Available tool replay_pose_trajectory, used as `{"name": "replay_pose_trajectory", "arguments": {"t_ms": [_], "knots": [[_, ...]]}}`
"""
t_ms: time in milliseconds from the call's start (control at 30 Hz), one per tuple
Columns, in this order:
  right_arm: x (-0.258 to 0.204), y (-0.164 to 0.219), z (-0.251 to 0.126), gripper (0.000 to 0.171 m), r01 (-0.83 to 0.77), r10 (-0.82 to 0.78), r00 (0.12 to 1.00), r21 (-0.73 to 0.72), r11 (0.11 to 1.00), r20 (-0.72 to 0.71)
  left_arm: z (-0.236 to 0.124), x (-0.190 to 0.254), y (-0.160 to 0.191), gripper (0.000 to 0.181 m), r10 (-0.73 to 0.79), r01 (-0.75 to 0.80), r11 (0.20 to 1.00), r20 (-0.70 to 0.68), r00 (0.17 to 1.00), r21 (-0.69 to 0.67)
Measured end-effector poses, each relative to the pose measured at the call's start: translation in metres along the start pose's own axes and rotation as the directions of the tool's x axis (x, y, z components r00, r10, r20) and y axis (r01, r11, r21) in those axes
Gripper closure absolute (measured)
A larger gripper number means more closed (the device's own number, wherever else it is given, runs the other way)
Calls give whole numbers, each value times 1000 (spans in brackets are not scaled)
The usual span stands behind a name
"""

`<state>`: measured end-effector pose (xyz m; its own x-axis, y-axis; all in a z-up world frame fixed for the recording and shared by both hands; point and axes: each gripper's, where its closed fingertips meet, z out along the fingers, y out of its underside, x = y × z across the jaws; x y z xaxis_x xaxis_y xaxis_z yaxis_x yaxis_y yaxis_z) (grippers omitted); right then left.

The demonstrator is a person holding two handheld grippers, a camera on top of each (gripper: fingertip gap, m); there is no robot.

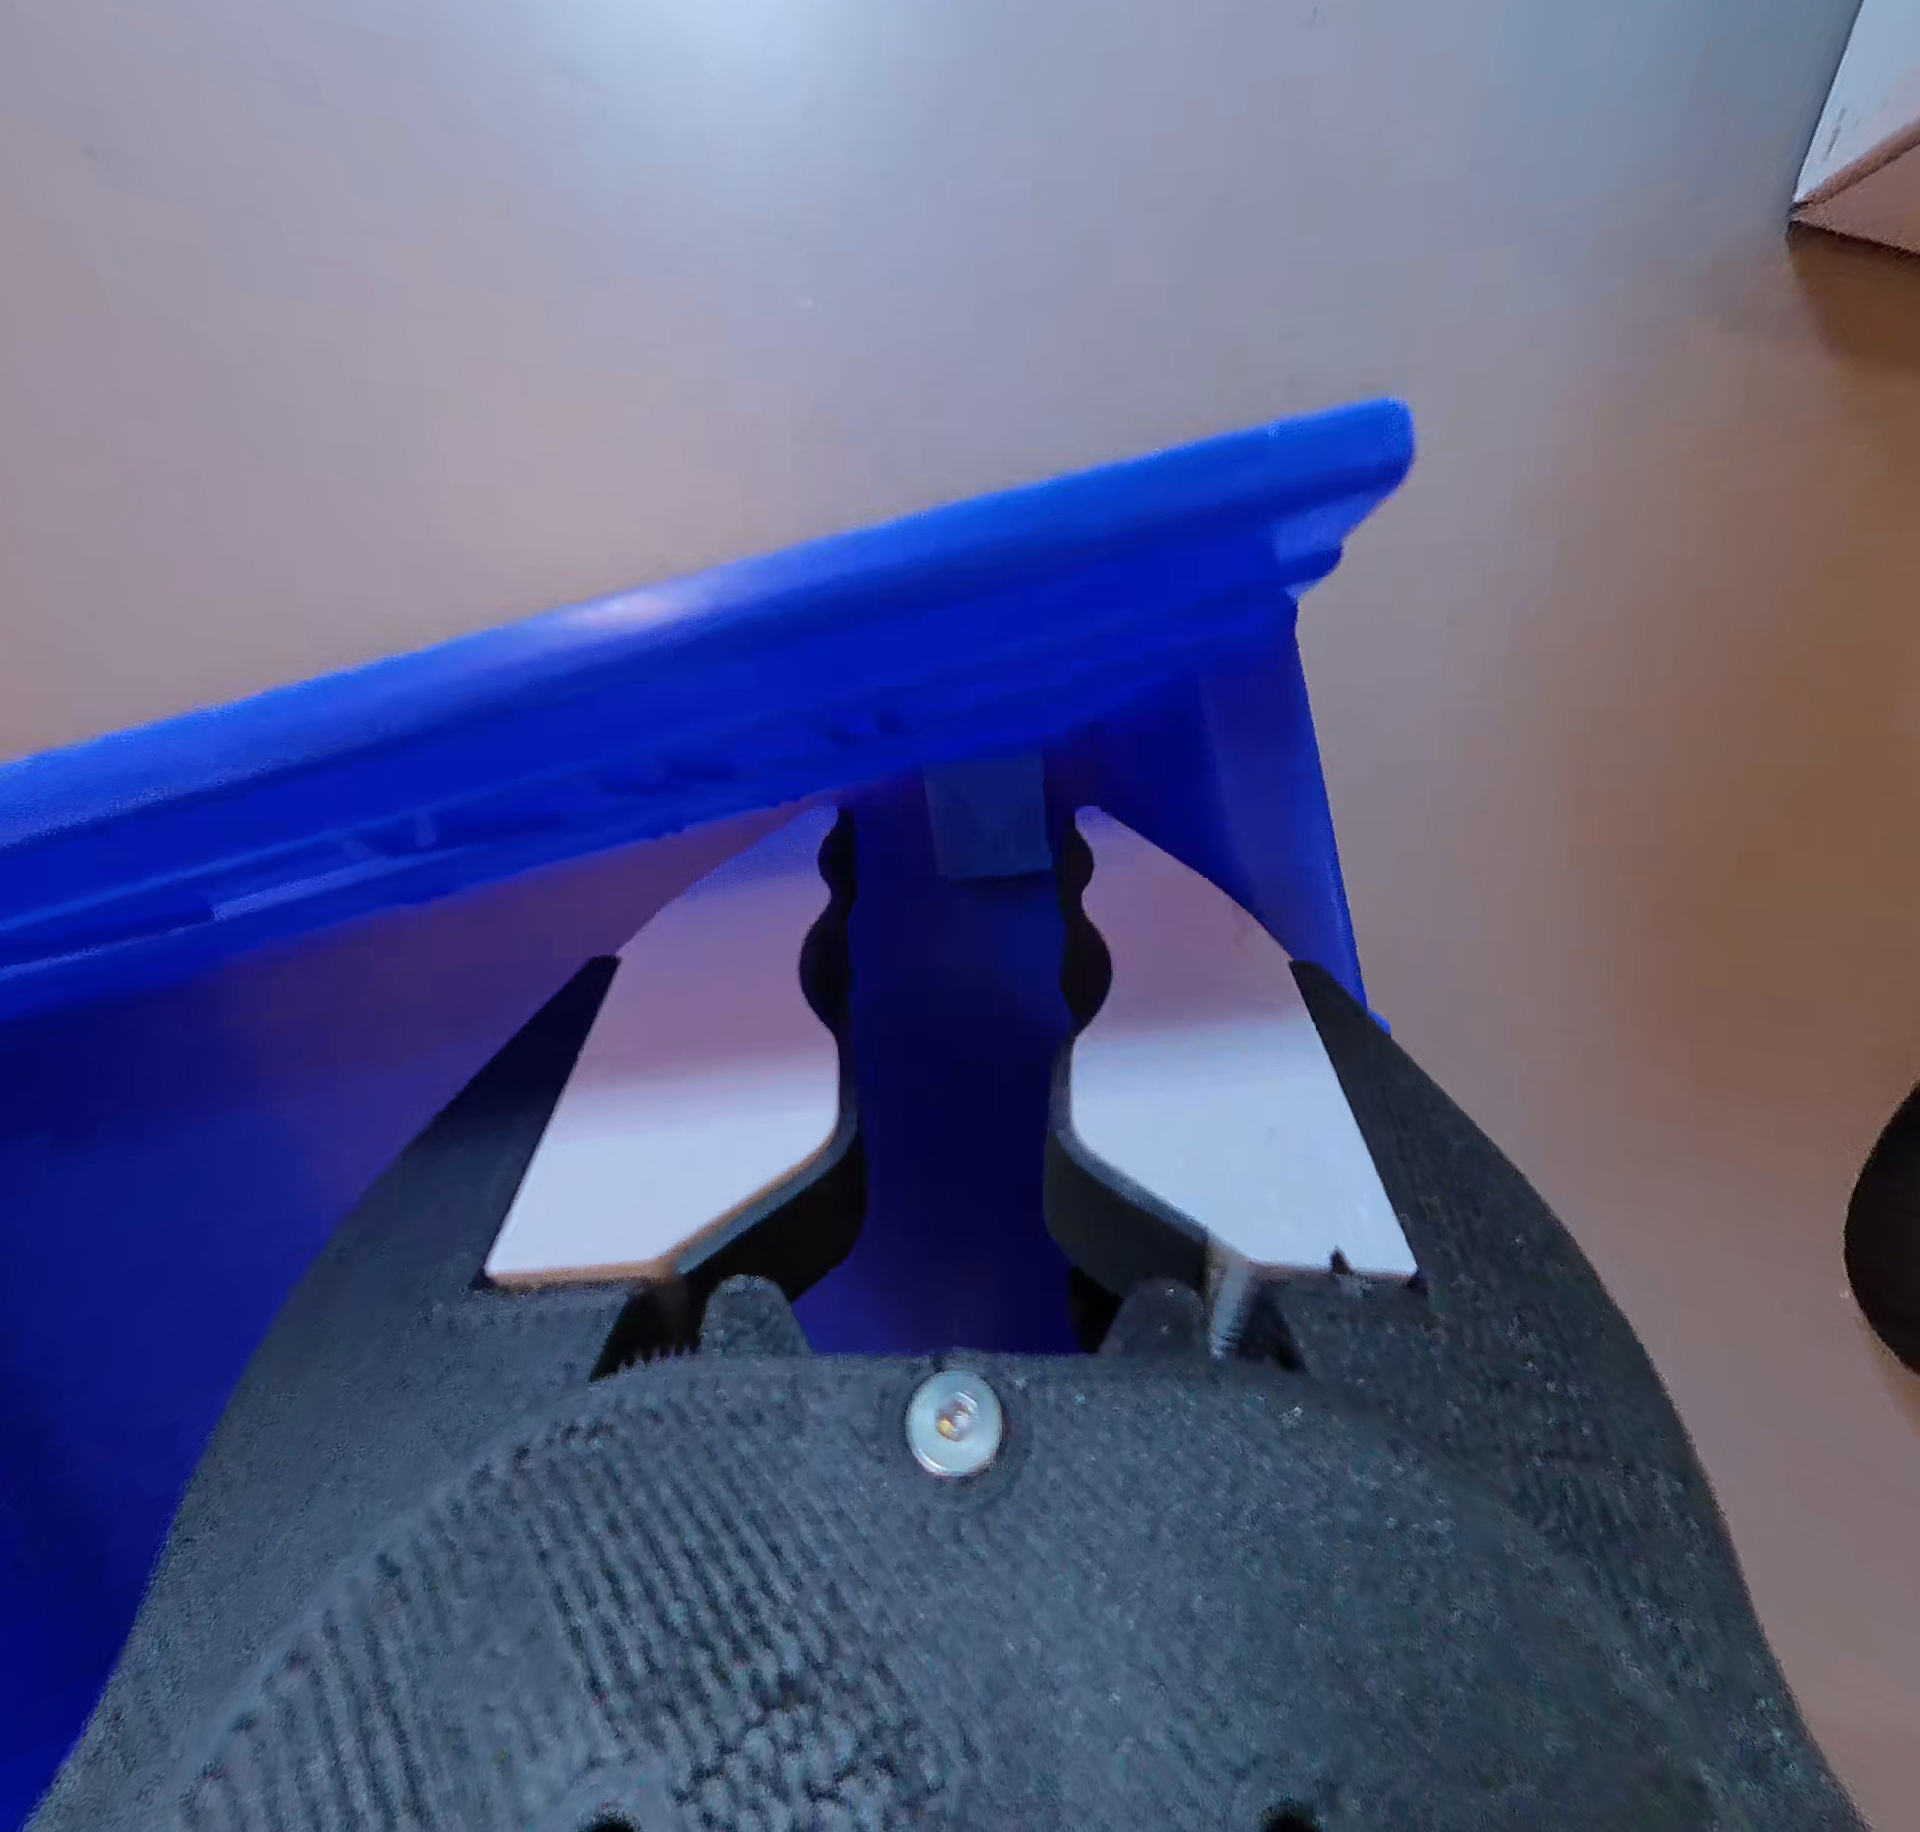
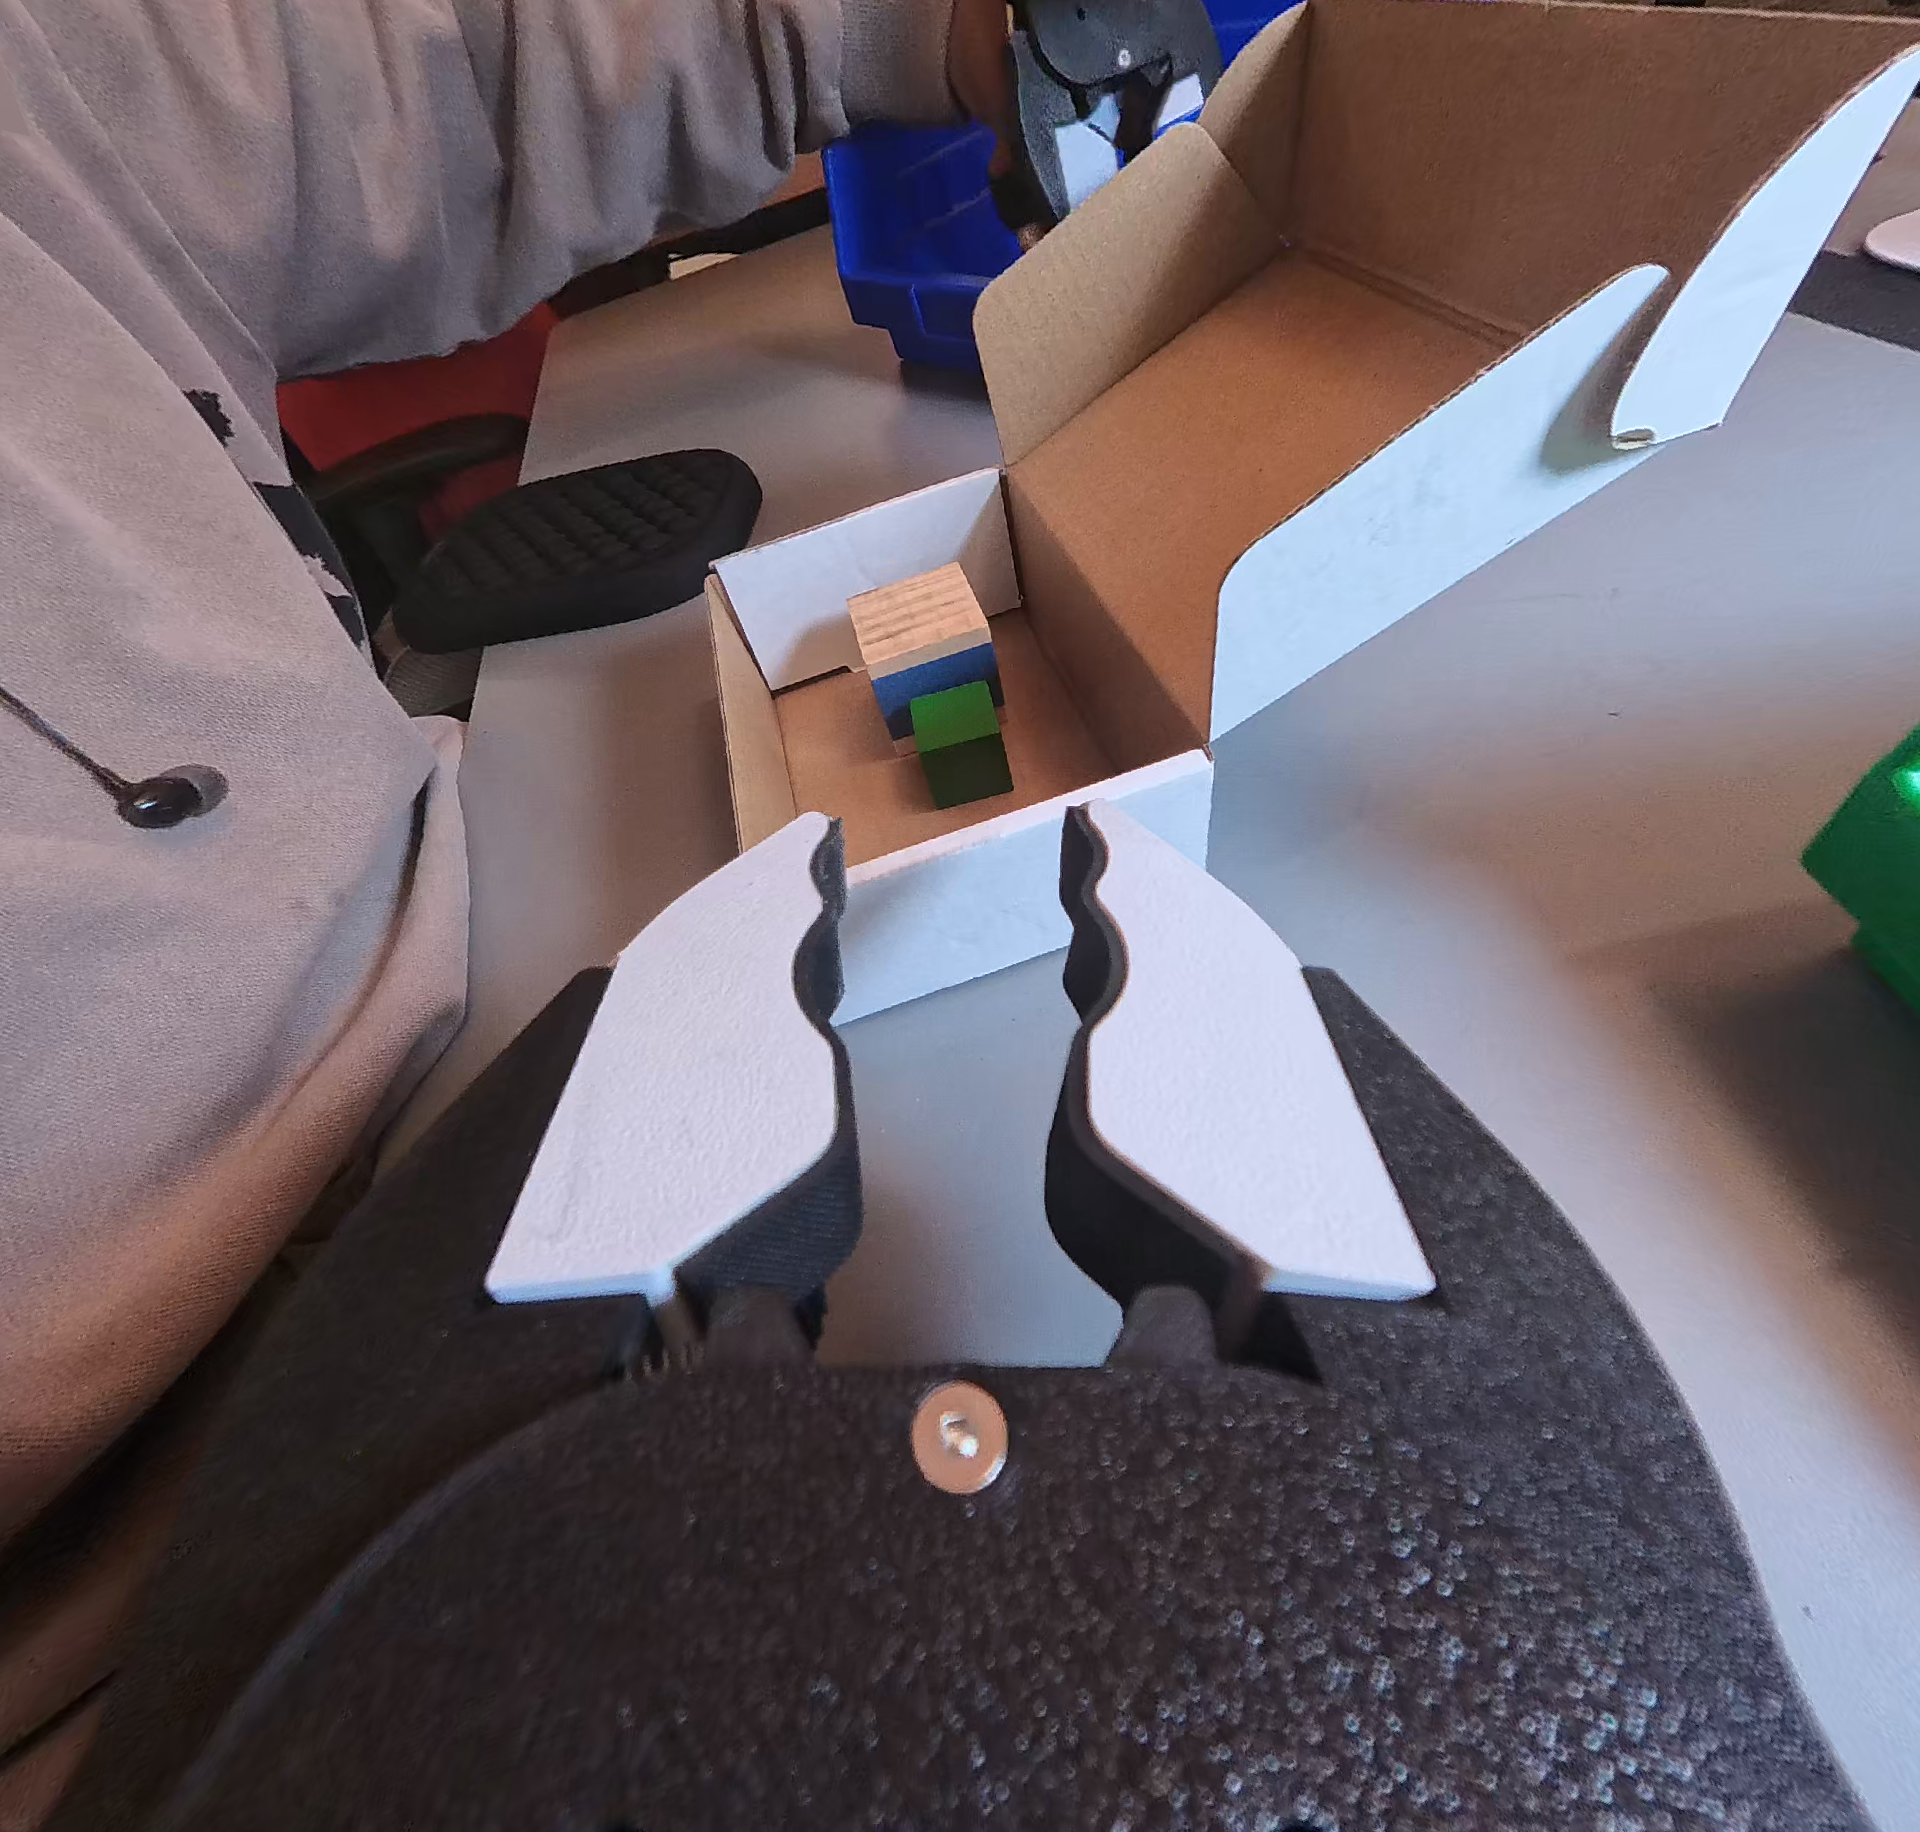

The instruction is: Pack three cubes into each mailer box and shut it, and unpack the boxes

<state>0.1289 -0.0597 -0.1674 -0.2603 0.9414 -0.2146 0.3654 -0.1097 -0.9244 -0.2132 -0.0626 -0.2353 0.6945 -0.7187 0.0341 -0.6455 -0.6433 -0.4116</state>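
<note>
Packing looks nearly done: the open mailer box (image 2: 1039,702) on the desk (image 2: 1455,951) holds a wooden cube (image 2: 920,608) on a blue cube (image 2: 935,676), with a green cube (image 2: 961,743) in front. The right hand-held gripper (image 2: 951,857) hovers spread and empty at its front wall. The left hand-held gripper (image 1: 951,847) is spread over the blue bin (image 1: 623,722), pinching nothing visible. Next, probably, fold the lid (image 2: 1403,224) shut.

Right gripper (image 2: 951,837): jaws apart, empty, just before the box's near wall.
Mailer box (image 2: 997,883): lid raised, on grey table (image 2: 1507,847).
Inside: green cube (image 2: 961,743) before a blue-sided wooden cube (image 2: 920,629).
Left gripper (image 2: 1081,135): over blue bin (image 2: 914,224).
</note>
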Motion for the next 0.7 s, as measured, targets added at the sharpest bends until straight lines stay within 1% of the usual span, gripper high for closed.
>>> {"name": "replay_pose_trajectory", "arguments": {"t_ms": [33, 167, 267, 367, 433, 500, 567, 633, 700], "knots": [[0, 0, 0, 131, 1, -1, 1000, 1, 1000, -4, 2, -2, -1, 151, -3, 3, 1000, 14, 1000, 0], [0, 0, -1, 132, 5, -5, 1000, 4, 1000, -8, 5, -3, 0, 156, 16, -15, 1000, 52, 998, -26], [-2, 0, -2, 132, 21, -21, 1000, 3, 1000, -9, -3, -17, 7, 158, 4, 9, 997, 167, 986, -78], [-4, -1, -2, 132, 42, -42, 999, 2, 999, -10, -37, -23, 3, 158, -23, 39, 998, 251, 968, -59], [-7, 0, -2, 132, 61, -61, 998, -3, 998, -6, -70, -22, -15, 159, -56, 60, 998, 319, 946, -3], [-9, 0, -1, 131, 80, -80, 997, -15, 997, -8, -99, -5, -44, 159, -52, 36, 998, 356, 933, 52], [-11, 1, 0, 129, 102, -103, 995, -32, 994, -18, -112, 29, -78, 159, -32, 2, 996, 352, 935, 86], [-13, 1, 1, 127, 127, -129, 991, -46, 991, -32, -105, 74, -112, 159, 13, -47, 993, 306, 952, 106], [-17, 0, 1, 126, 154, -157, 986, -57, 986, -48, -82, 123, -138, 159, 101, -125, 988, 239, 966, 87]]}}
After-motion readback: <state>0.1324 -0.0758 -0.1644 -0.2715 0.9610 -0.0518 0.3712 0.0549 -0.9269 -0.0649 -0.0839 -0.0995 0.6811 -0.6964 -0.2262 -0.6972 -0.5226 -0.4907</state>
